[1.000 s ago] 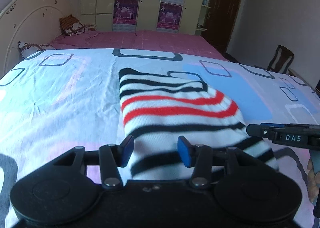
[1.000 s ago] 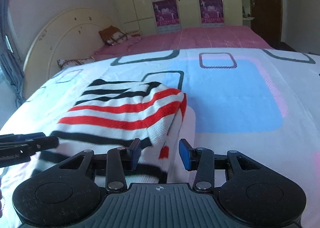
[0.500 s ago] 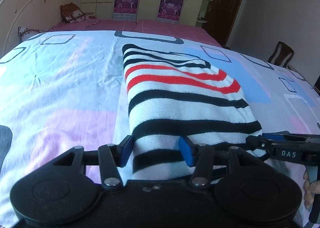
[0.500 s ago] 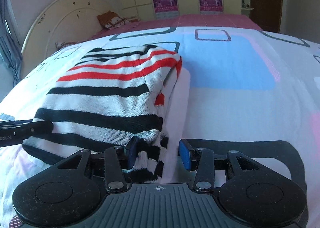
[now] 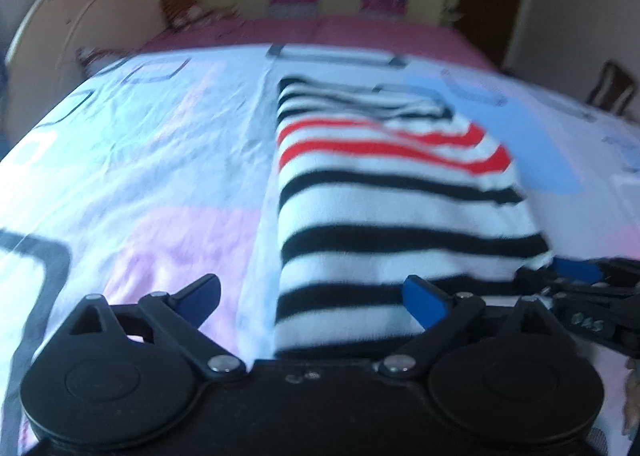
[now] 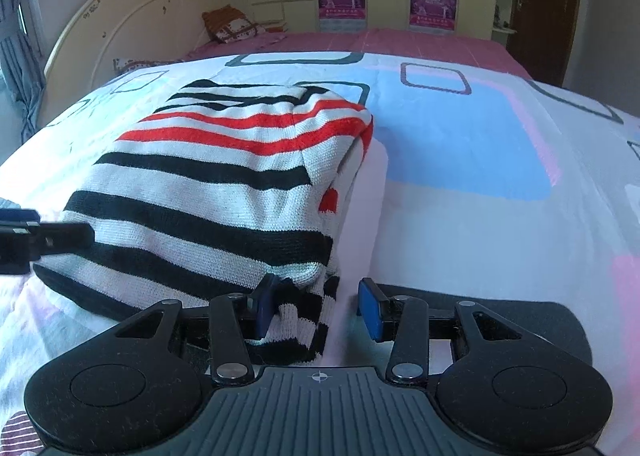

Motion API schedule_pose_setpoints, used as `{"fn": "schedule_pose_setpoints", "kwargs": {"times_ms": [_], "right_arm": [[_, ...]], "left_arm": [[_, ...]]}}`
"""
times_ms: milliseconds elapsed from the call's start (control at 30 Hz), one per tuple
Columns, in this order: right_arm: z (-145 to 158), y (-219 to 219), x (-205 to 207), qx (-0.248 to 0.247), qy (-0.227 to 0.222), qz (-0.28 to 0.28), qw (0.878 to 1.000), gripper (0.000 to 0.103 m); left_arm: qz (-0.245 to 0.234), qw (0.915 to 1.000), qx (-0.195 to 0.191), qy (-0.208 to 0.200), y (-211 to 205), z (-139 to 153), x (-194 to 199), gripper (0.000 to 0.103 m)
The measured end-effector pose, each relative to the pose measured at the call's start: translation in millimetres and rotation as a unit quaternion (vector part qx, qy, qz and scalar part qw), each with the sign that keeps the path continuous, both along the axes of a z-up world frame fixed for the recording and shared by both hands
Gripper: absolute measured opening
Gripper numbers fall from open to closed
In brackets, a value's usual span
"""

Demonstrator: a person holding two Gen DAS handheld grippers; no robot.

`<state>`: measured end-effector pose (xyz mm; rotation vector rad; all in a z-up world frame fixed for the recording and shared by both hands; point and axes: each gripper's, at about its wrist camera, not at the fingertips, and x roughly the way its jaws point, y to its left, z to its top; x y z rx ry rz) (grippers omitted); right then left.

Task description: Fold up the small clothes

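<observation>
A striped sweater (image 5: pixel 384 215) is lying folded into a long block on the bed sheet (image 5: pixel 140 175), with its red stripes at the far end and black stripes nearer the cameras. The left tongs (image 5: pixel 312 298) are standing wide apart, their blue tips spread on either side of the sweater's near end without pinching it; this view is blurred. The right tongs (image 6: pixel 318 310) are also standing apart at the sweater's near right corner (image 6: pixel 304 328): the left tip is touching the striped edge, while the right tip is sitting clear over the bare sheet (image 6: pixel 460 215). Each pair of tongs is showing at the edge of the other's view. A pillow (image 6: pixel 230 25) is resting by the headboard (image 6: pixel 132 19).
</observation>
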<state>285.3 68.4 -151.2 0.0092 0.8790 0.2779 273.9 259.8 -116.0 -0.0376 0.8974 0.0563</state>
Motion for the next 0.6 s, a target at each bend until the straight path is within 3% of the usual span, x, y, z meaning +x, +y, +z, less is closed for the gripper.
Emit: {"fn": "schedule_pose_setpoints", "kwargs": {"times_ms": [33,67,100,400,433,500,600], "right_arm": [[3,-1,-1,-0.001,-0.002,-0.002,1.000,0.054],[6,-3,-3,0.000,-0.003,-0.005,1.000,0.068],[10,-6,-7,0.005,-0.008,-0.007,1.000,0.072],[73,-46,-80,0.058,-0.059,0.012,0.996,0.073],[81,-50,-91,0.060,-0.065,0.019,0.996,0.076],[96,-54,-116,0.060,-0.081,0.028,0.995,0.093],[115,-59,-150,0.063,-0.099,0.040,0.992,0.093]], "left_arm": [[0.007,0.9999,0.009,0.003,-3,1,-2,0.098],[0.012,0.9998,0.016,0.000,-5,4,-5,0.098],[0.017,0.9996,0.024,-0.003,-8,8,-9,0.098],[-0.015,0.9917,0.049,-0.118,-48,77,-94,0.098],[-0.022,0.9900,0.044,-0.132,-54,86,-110,0.098],[-0.035,0.9870,0.033,-0.153,-63,101,-134,0.098],[-0.040,0.9847,0.027,-0.167,-77,116,-169,0.098]]}}
